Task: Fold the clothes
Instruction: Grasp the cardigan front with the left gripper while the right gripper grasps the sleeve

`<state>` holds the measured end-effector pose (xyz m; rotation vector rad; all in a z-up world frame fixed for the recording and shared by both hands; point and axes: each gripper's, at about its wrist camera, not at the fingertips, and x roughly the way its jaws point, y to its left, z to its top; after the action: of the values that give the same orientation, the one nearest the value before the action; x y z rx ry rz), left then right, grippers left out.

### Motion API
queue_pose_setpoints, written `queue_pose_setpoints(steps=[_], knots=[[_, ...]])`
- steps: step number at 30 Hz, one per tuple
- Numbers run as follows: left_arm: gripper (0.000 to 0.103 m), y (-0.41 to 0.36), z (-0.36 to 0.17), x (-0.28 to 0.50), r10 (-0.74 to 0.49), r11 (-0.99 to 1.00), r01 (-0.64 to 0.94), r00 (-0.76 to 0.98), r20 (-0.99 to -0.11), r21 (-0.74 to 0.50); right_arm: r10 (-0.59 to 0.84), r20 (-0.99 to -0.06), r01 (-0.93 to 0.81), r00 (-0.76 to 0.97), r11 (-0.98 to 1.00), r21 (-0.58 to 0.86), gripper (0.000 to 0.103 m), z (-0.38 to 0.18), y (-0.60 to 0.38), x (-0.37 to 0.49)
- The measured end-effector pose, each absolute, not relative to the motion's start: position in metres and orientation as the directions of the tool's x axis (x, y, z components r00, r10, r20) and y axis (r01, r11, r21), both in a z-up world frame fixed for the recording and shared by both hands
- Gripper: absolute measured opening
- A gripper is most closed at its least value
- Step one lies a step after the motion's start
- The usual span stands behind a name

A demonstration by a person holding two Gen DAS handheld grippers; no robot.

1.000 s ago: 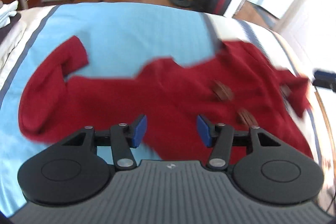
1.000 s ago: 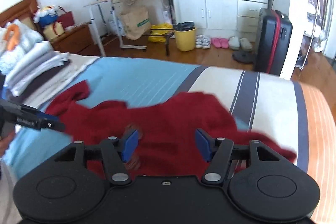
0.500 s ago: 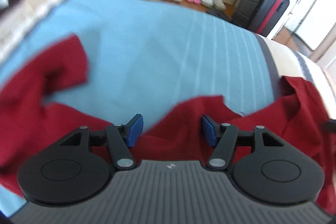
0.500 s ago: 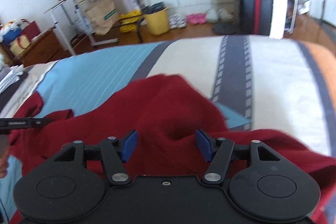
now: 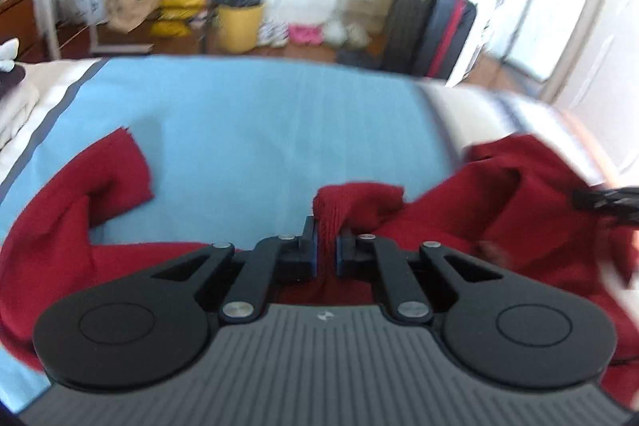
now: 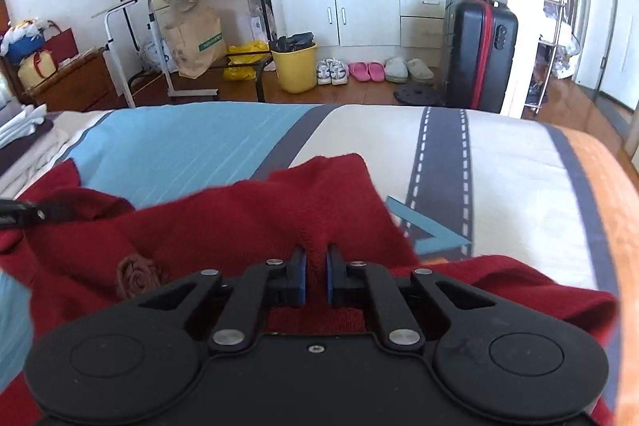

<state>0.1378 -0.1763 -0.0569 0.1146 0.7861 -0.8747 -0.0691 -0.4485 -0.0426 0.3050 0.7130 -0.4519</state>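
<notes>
A dark red knit sweater (image 5: 499, 210) lies spread on the bed, one sleeve (image 5: 112, 170) curled at the left. My left gripper (image 5: 326, 240) is shut on a bunched edge of the sweater. In the right wrist view the same sweater (image 6: 247, 222) has a brown fabric rose (image 6: 137, 274) on it. My right gripper (image 6: 315, 264) is shut on a raised fold of the sweater. The tip of the other gripper shows at each view's edge: the left one in the right wrist view (image 6: 20, 214), the right one in the left wrist view (image 5: 607, 200).
The bed cover (image 6: 191, 146) is light blue, cream and orange with grey road stripes. Folded clothes (image 6: 20, 126) are stacked at the bed's left. Beyond the bed stand a yellow bucket (image 6: 295, 66), shoes, a black suitcase (image 6: 479, 50), a side table and white wardrobes.
Both grippers were open above the sweater; now each has closed on a pinch of red fabric. The left wrist view has tilted up toward the room.
</notes>
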Motion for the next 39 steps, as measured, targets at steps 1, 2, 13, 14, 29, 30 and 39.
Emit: queue_pose_setpoints(steps=[1,2,13,14,29,30,39], knots=[[0.007,-0.170,-0.051,0.128,-0.652,0.643,0.735,0.378,-0.658,-0.215,-0.271,-0.694,0.487,0.667,0.863,0.131,0.010,-0.038,-0.444,-0.077],[0.007,-0.165,-0.047,0.121,-0.651,0.638,0.741,0.375,-0.660,-0.208,-0.216,-0.713,0.468,0.667,0.866,0.176,0.010,-0.034,-0.439,-0.085],[0.008,-0.143,-0.073,0.108,-0.556,0.673,0.698,0.259,-0.790,-0.245,0.187,-0.812,0.213,0.552,0.910,0.355,0.022,-0.039,-0.409,-0.118],[0.008,-0.141,-0.074,0.108,-0.560,0.670,0.701,0.260,-0.787,-0.246,0.192,-0.773,0.212,0.605,0.897,0.388,0.025,-0.030,-0.416,-0.122],[0.011,-0.156,-0.078,0.114,-0.632,0.569,0.799,0.272,-0.726,-0.196,-0.098,-0.677,0.408,0.730,0.857,0.316,0.058,-0.052,-0.459,-0.109],[0.012,-0.156,-0.078,0.117,-0.645,0.563,0.799,0.265,-0.717,-0.211,-0.118,-0.691,0.415,0.713,0.865,0.280,0.058,-0.056,-0.457,-0.105],[0.006,-0.165,-0.090,0.138,-0.730,0.540,0.762,0.212,-0.650,-0.358,-0.182,-0.674,0.356,0.716,0.926,0.127,0.013,-0.066,-0.432,-0.098]])
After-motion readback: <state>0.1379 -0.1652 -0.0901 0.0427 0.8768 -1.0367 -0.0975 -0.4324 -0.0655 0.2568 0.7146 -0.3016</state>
